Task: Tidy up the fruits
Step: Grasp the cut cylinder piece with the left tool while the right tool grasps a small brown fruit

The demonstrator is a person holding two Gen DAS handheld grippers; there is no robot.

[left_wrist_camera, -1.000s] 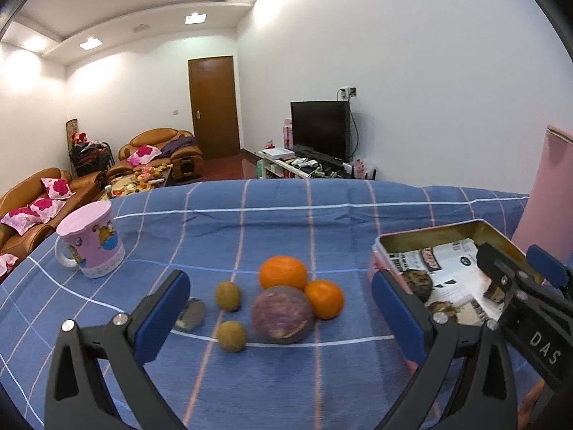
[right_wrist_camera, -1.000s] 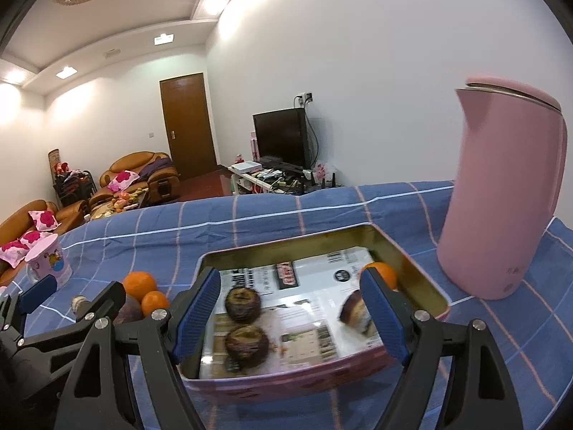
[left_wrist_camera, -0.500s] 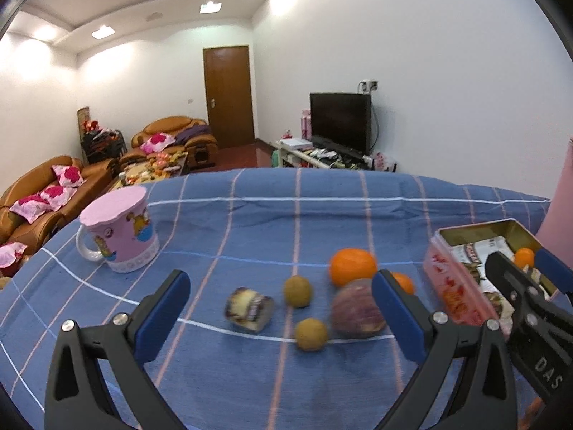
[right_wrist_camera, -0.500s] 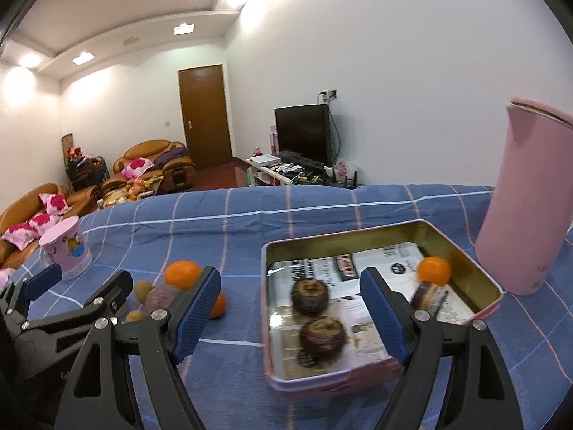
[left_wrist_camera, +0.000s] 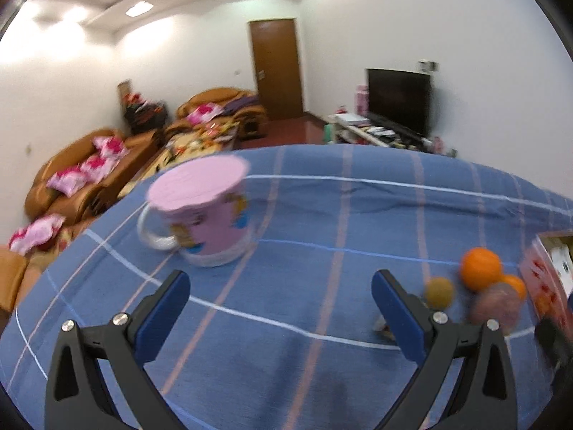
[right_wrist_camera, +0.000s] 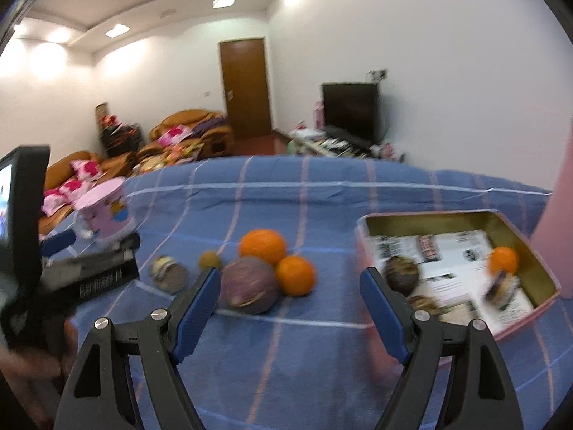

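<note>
Loose fruit lies on the blue checked cloth: a big orange point(right_wrist_camera: 263, 245), a smaller orange point(right_wrist_camera: 295, 274), a purple round fruit point(right_wrist_camera: 249, 284), a small brown fruit point(right_wrist_camera: 210, 259) and a cut fruit half point(right_wrist_camera: 167, 274). The pink tin point(right_wrist_camera: 515, 225) at the right holds dark fruits point(right_wrist_camera: 401, 276) and a small orange point(right_wrist_camera: 504, 259). My right gripper point(right_wrist_camera: 290, 310) is open and empty, just short of the purple fruit. My left gripper point(left_wrist_camera: 280, 313) is open and empty over bare cloth; the fruit cluster point(left_wrist_camera: 480, 268) sits to its right.
A pink lidded mug point(left_wrist_camera: 202, 211) stands on the cloth ahead of the left gripper; it also shows in the right wrist view point(right_wrist_camera: 105, 211). A pink kettle point(right_wrist_camera: 562, 211) stands right of the tin. Sofas and a TV are beyond the table.
Both grippers swung left. The mug came to the middle of the left view and the fruit slid to its right edge. The loose fruit came between the right gripper's fingers; the tin moved right.
</note>
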